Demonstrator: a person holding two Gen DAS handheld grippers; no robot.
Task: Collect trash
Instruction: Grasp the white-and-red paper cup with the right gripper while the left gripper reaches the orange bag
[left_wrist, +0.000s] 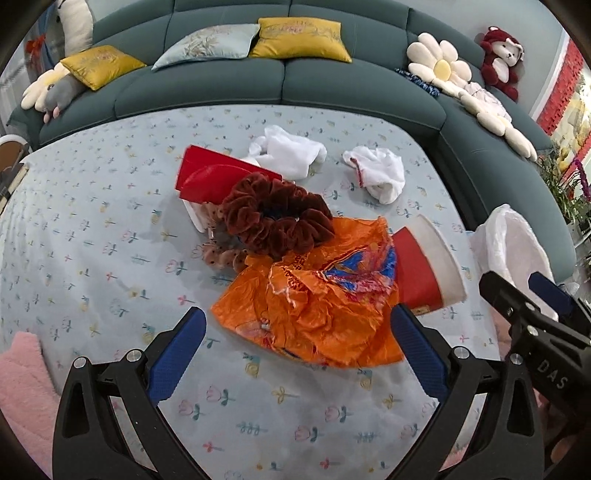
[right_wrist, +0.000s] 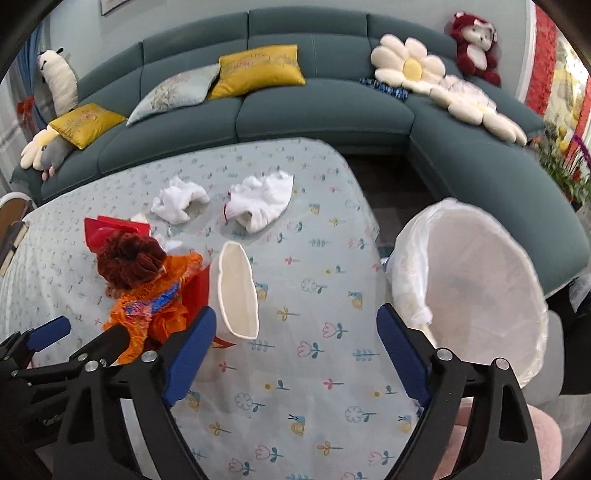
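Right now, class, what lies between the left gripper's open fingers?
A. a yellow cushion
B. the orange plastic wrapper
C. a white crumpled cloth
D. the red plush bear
B: in the left wrist view the orange plastic wrapper sits between the spread blue fingers of the left gripper, untouched.

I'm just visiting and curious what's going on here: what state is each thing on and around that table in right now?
Left hand-held gripper: open, around the wrapper's near edge.
Right hand-held gripper: open, empty.
Orange wrapper: crumpled, on the table.
Paper cup: tipped on its side, empty.
Trash bin: open, bag-lined.
White cloths: crumpled.
Scrunchie: lying on the pile.
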